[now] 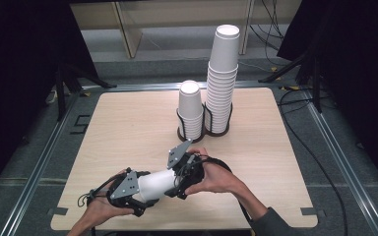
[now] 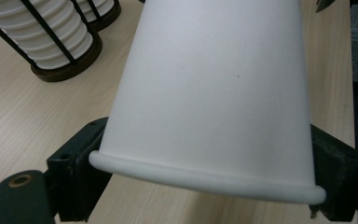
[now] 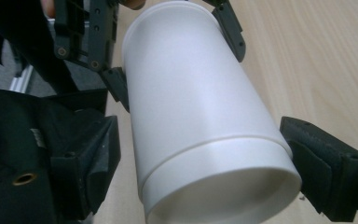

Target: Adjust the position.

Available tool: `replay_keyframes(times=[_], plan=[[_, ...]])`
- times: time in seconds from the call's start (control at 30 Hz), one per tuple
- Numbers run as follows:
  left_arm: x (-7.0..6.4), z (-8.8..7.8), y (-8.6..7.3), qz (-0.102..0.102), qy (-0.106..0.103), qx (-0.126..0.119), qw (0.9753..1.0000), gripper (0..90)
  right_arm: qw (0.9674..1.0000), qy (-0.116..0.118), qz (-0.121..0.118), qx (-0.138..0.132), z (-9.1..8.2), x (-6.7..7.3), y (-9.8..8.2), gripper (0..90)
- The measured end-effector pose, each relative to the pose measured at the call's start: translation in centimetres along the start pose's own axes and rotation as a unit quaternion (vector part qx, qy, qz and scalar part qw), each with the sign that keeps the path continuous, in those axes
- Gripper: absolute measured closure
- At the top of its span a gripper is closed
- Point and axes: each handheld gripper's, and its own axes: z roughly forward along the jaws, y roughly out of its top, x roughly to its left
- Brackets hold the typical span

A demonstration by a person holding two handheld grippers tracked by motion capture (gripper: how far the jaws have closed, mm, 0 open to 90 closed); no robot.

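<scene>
A white paper cup [image 1: 155, 184] lies on its side in the air above the table's front edge, between both grippers. My left gripper [image 1: 140, 191] is shut on its rim end; in the left gripper view the cup [image 2: 214, 93] sits with a jaw pressed on each side, just above the rolled rim. My right gripper [image 1: 179, 177] straddles the base end, open. In the right gripper view the cup [image 3: 191, 116] has the right pad [image 3: 326, 163] at its wall and the left pad [image 3: 93, 163] a sliver off it. The left gripper [image 3: 172, 51] clamps the far end.
Two stacks of white cups stand in dark wire holders at the back middle of the wooden table [image 1: 128, 123]: a short stack [image 1: 190, 110] and a tall stack [image 1: 222, 78] to its right. The short stack [image 2: 46, 37] is also close ahead in the left gripper view.
</scene>
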Motion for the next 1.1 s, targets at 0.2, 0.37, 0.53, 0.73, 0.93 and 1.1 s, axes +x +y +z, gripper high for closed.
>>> replay_keyframes(times=[0.2, 0.37, 0.53, 0.73, 0.93, 1.1], plan=[[-0.3, 0.2, 0.0, 0.005, -0.008, -0.014, 0.9999, 13.3, 0.9997, 0.019, 0.012, 0.006, 0.5, -0.4, -0.4, 16.3], [-0.5, 0.3, 0.0, 0.011, -0.015, -0.011, 0.9998, 12.7, 0.9992, 0.036, 0.003, 0.015, 1.0, -0.5, -0.4, 20.7], [-0.4, 0.3, -0.1, -0.002, -0.021, -0.026, 0.9994, 9.4, 0.9990, 0.043, -0.001, 0.007, 0.9, -0.7, -0.7, 22.7], [0.4, 0.1, -0.5, -0.048, -0.043, -0.088, 0.9940, 6.9, 0.9984, 0.055, 0.013, -0.006, 0.0, -0.6, -0.9, 23.9], [1.8, -1.6, -1.1, -0.110, -0.040, -0.179, 0.9769, 13.6, 0.9990, 0.032, 0.014, -0.029, -1.2, -1.2, -1.4, 24.0], [2.6, -2.3, -1.5, -0.161, -0.027, -0.215, 0.9627, 14.1, 0.9970, 0.014, 0.049, -0.058, -2.8, -2.0, -2.1, 24.0]])
